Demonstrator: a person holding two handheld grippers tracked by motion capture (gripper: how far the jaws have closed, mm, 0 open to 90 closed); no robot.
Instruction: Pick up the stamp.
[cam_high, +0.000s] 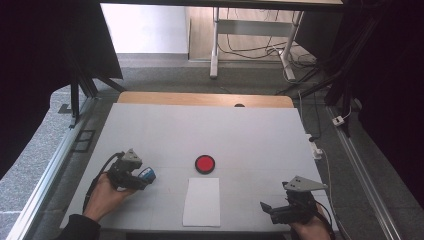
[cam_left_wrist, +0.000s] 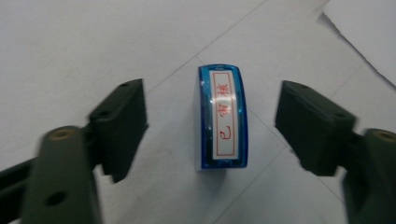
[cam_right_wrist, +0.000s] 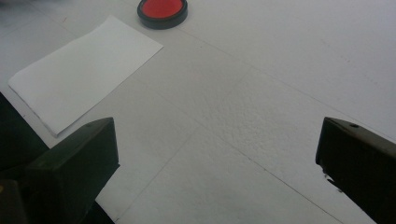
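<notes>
The left tool (cam_left_wrist: 212, 128) is straddling a blue stamp (cam_left_wrist: 223, 120) that is lying on the white tabletop (cam_high: 250, 135); its jaws are standing partly open, one on each side of the stamp, with a clear gap between each pad and the blue casing, so nothing is being gripped; the stamp's white label with red characters is facing up in the left gripper view. In the high view the left tool (cam_high: 142, 176) is sitting near the front left of the tabletop, with the stamp (cam_high: 147, 174) showing just at its tip, well to the left of the round red ink pad (cam_high: 205, 163); a white sheet of paper (cam_high: 202, 201) is lying just in front of the ink pad, slightly apart from it. The right tool (cam_right_wrist: 217, 163) is hovering at the front right corner (cam_high: 270, 210), its jaws standing wide apart over bare tabletop and holding nothing; in the right gripper view the paper (cam_right_wrist: 84, 70) and the ink pad (cam_right_wrist: 162, 11) are lying well beyond it.
</notes>
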